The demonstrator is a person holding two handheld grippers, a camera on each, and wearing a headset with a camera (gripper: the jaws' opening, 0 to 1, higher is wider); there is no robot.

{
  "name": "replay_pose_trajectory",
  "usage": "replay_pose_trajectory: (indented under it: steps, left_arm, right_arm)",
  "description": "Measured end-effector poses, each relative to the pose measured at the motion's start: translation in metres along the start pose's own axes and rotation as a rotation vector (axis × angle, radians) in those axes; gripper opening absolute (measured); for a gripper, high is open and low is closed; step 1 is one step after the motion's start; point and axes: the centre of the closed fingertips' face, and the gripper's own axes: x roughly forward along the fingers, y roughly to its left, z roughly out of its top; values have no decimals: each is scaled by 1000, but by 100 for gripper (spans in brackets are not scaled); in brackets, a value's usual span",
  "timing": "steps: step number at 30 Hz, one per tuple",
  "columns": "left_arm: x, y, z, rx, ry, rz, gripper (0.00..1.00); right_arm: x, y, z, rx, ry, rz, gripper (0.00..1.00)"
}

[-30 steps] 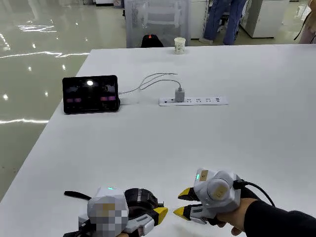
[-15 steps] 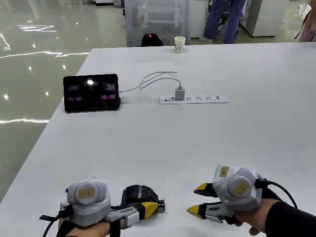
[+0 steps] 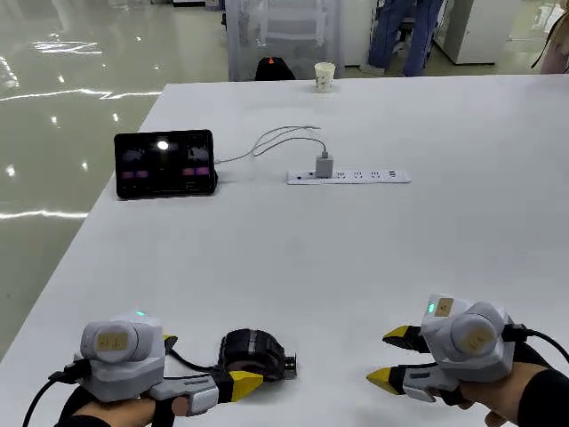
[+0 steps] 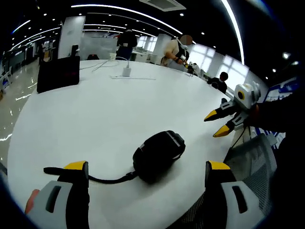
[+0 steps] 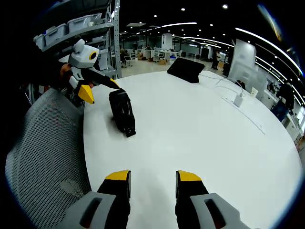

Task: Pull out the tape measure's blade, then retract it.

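The black tape measure (image 3: 253,350) lies on the white table (image 3: 293,258) near its front edge. Its blade is wound in, and a black strap trails off to the left. My left gripper (image 3: 209,365) sits just left of it, open wide, with the case (image 4: 158,151) lying ahead between the yellow fingertips (image 4: 76,166) and untouched. My right gripper (image 3: 389,358) hovers open and empty well to the right of the case. It points toward the tape measure (image 5: 122,112) and the left gripper (image 5: 101,88). In the left gripper view the right gripper (image 4: 215,125) shows at the right.
A dark tablet (image 3: 164,165) stands at the table's left side. A white power strip (image 3: 348,179) with a charger and cable lies mid-table, and a paper cup (image 3: 324,78) sits at the far edge. A mesh chair (image 5: 47,143) is close to the front edge.
My left gripper has drawn back to the left, away from the tape measure. My right gripper has moved off to the right. The tape measure stays where it was.
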Motion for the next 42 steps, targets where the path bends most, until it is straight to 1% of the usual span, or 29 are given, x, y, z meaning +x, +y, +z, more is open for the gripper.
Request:
replay_pose_trajectory:
  steps: [1,3,4,5,6,8,9,12,14,16,18,21,23,24,26,28,30,31,34,37,39,42]
  left_arm:
    - [-2,-1,1,30,-2,-6,99]
    - [-5,-4,1,34,1,-26,99]
    - [-6,-6,2,48,5,-30,99]
    - [-7,-8,3,69,6,-41,99]
    - [-7,-8,2,77,12,-54,99]
    - [-8,-9,2,91,18,-57,99]
    - [-9,-8,4,98,9,-58,99]
    - [-11,-3,3,91,10,-56,99]
    - [-13,-2,4,84,10,-62,99]
    - [-17,2,4,81,10,-61,99]
    - [-21,5,3,84,15,-62,99]
    - [-25,11,-1,101,37,-56,99]
    - [-28,14,-1,105,38,-57,99]
    - [-29,17,-3,112,42,-56,99]
    - [-32,17,-3,116,48,-59,99]
    - [-34,15,-5,124,58,-64,99]
    - [-35,17,-8,137,71,-66,99]
    - [-37,16,-8,141,76,-64,99]
    - [-41,14,-6,139,76,-64,99]
    - [-42,18,-6,134,73,-62,99]
    - [-43,19,-6,130,80,-58,99]
    - [-45,20,-4,130,79,-57,99]
  right_arm:
    - [-2,-1,-3,2,5,-2,35]
    - [-4,-1,-7,6,13,0,36]
    - [-5,-1,-9,5,16,2,38]
    - [-6,-2,-11,4,19,3,39]
    - [-8,-2,-14,5,22,2,39]
    - [-12,-4,-16,8,25,0,41]
    - [-14,-6,-20,14,29,-4,42]
    - [-21,-11,-27,30,34,-8,47]
    - [-25,-14,-31,36,37,-14,50]
    - [-33,-17,-35,37,38,-20,53]
    - [-39,-21,-40,43,44,-28,56]
    - [-48,-29,-48,58,49,-43,60]
    - [-53,-31,-51,67,46,-49,62]
    - [-55,-34,-54,73,44,-55,63]
    - [-58,-35,-57,84,37,-57,65]
    - [-61,-34,-61,84,41,-52,68]
    - [-66,-35,-65,80,41,-54,71]
    - [-69,-35,-67,88,42,-53,73]
    - [-75,-36,-72,104,40,-52,79]
    - [-80,-35,-76,112,45,-49,81]
    - [-83,-33,-78,115,44,-45,83]
    - [-84,-36,-82,127,41,-42,88]
